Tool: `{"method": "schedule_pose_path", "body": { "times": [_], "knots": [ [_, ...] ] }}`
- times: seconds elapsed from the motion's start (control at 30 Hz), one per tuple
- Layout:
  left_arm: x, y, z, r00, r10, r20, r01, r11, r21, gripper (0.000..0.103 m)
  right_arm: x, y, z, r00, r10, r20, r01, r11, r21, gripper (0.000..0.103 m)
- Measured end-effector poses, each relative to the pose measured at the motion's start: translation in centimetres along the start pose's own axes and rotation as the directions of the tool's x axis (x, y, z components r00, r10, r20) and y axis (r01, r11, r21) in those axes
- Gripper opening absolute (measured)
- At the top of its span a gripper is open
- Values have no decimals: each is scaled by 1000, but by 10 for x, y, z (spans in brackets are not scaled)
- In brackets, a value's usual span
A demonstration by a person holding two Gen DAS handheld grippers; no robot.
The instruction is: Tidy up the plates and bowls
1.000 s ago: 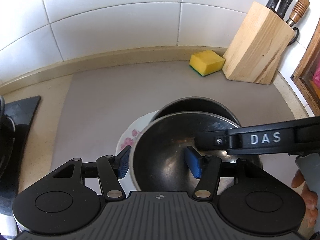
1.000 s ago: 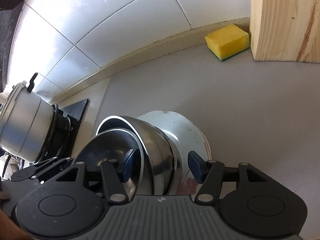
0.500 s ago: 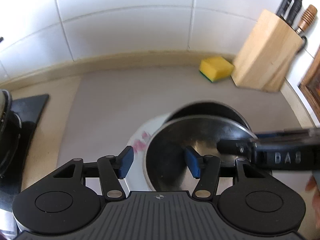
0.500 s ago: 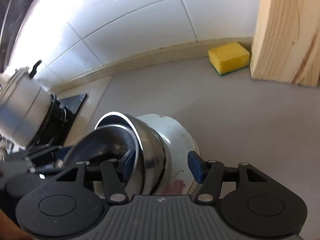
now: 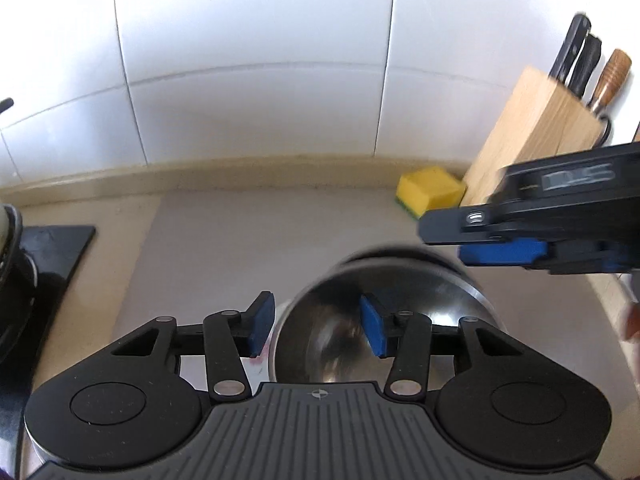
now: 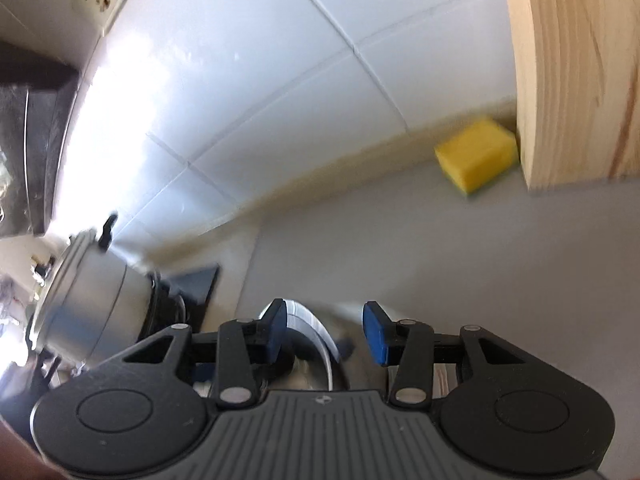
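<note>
Two grippers, jaws just closing, neither clamped: your left gripper (image 5: pixel 318 324) straddles the steel bowl's (image 5: pixel 420 304) rim; your right gripper (image 6: pixel 324 322) hovers above, holding nothing.

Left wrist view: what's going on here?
A person with two handheld grippers is sorting nested steel bowls stacked on a floral plate. The left gripper straddles the top bowl's rim, jaws closing but not yet pinching. The right gripper, also closing, hangs above the stack, gripping nothing.
</note>
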State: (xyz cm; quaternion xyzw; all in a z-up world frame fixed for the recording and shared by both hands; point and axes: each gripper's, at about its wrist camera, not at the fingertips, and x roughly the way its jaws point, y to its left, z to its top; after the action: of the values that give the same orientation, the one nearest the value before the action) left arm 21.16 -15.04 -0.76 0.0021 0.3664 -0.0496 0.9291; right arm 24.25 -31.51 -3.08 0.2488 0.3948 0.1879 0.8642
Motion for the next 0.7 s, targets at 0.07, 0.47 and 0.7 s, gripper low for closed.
{"method": "schedule_pose_path", "body": {
  "times": [0.07,0.47,0.7],
  "knots": [
    [-2,-3,1,999,17,35,-18,1000,8,50,14,2,4,997,-75,17,75,997,-21,18],
    [8,-12,7,995,42,94,-44,999,26,61,34,0,0,981,-195,21,196,975,-103,19],
    [-12,2,10,992,24,124,-25,1000,11,61,32,6,-4,979,-204,1,202,969,-145,19]
  ]
}}
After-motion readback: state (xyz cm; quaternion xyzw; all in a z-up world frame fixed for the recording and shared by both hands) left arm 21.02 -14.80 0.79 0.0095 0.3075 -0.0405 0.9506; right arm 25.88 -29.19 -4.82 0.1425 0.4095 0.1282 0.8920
